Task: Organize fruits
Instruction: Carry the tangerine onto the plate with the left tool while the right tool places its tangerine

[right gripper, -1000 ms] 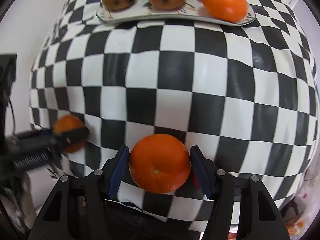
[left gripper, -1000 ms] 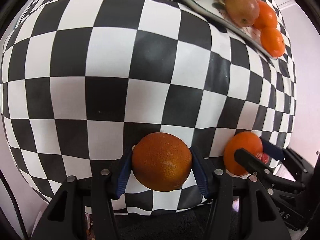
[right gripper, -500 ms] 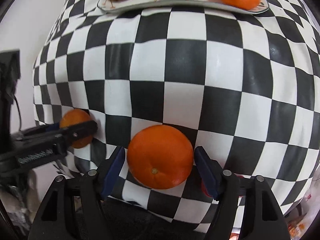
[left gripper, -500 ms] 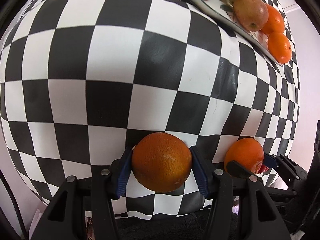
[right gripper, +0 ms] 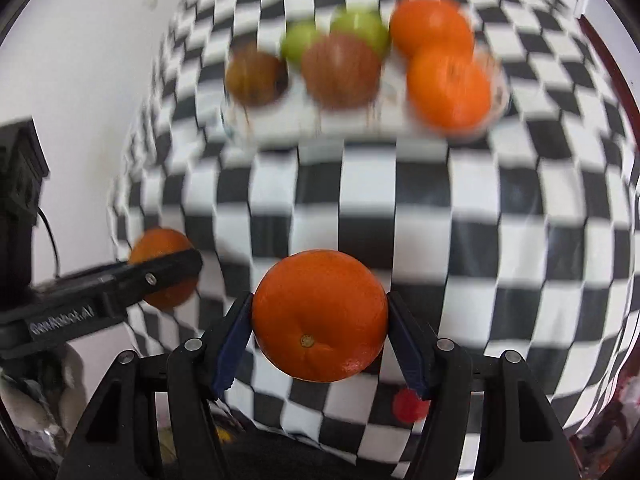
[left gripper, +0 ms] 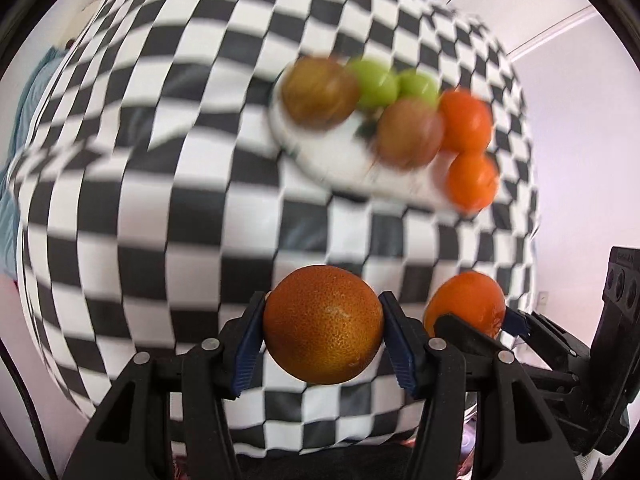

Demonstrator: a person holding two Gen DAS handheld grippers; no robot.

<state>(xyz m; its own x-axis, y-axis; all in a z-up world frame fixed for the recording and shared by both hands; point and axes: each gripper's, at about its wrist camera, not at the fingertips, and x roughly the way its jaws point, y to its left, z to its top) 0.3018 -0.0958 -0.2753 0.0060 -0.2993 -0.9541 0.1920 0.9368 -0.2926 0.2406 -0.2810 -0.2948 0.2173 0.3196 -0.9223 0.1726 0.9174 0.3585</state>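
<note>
My left gripper (left gripper: 323,332) is shut on a dark orange (left gripper: 323,326), held above the near edge of the checkered table. My right gripper (right gripper: 319,320) is shut on a bright orange (right gripper: 319,314), also lifted; it shows in the left wrist view (left gripper: 466,304) at right. The left gripper and its orange (right gripper: 160,248) show at the left of the right wrist view. Farther back, a white plate (left gripper: 340,156) holds two oranges (left gripper: 466,122), two green fruits (left gripper: 376,82) and two brownish fruits (left gripper: 318,92); it also shows in the right wrist view (right gripper: 280,124). Both views are blurred.
The black-and-white checkered cloth (left gripper: 160,160) covers the table between the grippers and the plate. A small red thing (right gripper: 409,405) lies near the front edge, below my right gripper. White walls (right gripper: 80,80) stand to the sides.
Both grippers have risen and drawn back with their oranges. The plate of fruit now sits lower and more central in both views, and the whole table shows.
</note>
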